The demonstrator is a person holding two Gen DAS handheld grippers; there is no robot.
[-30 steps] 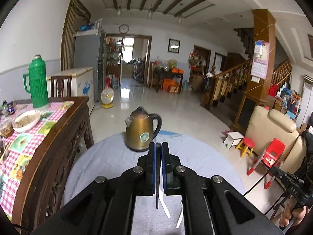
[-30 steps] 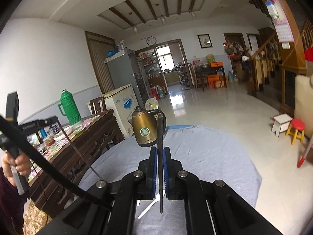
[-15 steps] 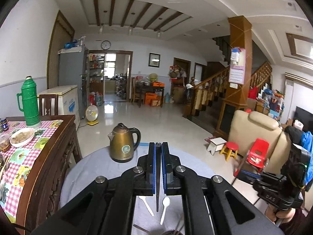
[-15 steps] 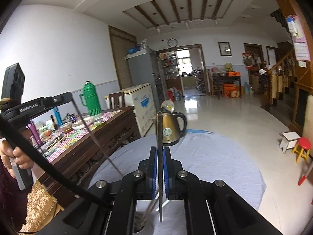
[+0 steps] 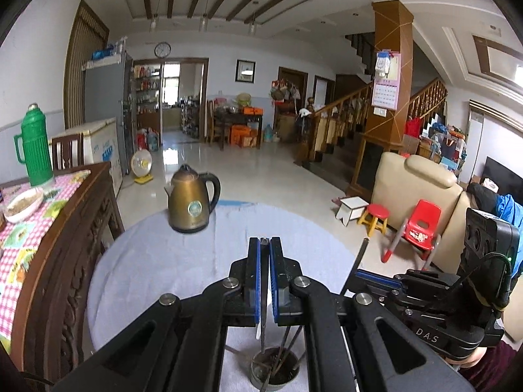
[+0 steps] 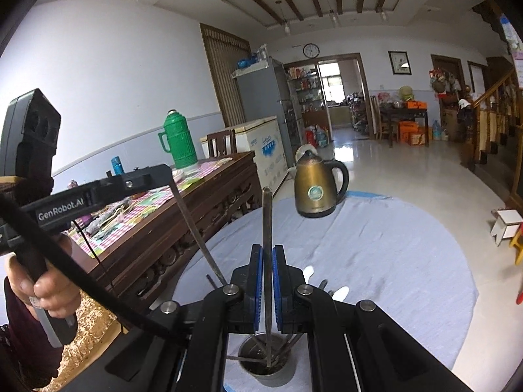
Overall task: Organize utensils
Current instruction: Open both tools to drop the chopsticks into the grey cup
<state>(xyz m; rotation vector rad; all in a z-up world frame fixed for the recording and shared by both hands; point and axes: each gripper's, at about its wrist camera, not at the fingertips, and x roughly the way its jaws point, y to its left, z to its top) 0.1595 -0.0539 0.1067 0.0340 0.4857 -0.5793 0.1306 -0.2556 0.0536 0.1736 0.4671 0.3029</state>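
My left gripper (image 5: 264,245) is shut on a thin dark chopstick (image 5: 263,297) that hangs down into a metal cup (image 5: 256,377) just below the fingers. My right gripper (image 6: 267,251) is shut on a metal chopstick (image 6: 267,215) standing upright, its lower end inside the same cup (image 6: 281,375). Several other sticks lean in the cup. In the right wrist view the left gripper (image 6: 168,171) comes in from the left with its chopstick (image 6: 196,232) slanting down. In the left wrist view the right gripper (image 5: 358,272) is at the right.
A brass kettle (image 5: 191,205) stands at the far side of the round table's grey cloth (image 5: 157,261). Two white spoons (image 6: 309,272) lie on the cloth beyond the cup. A dark wooden sideboard (image 6: 183,228) with a green flask (image 6: 178,140) runs along the left.
Both grippers have drawn back from the kettle and come together over the cup, which has come into view beneath them. The chopstick ends now reach into it.
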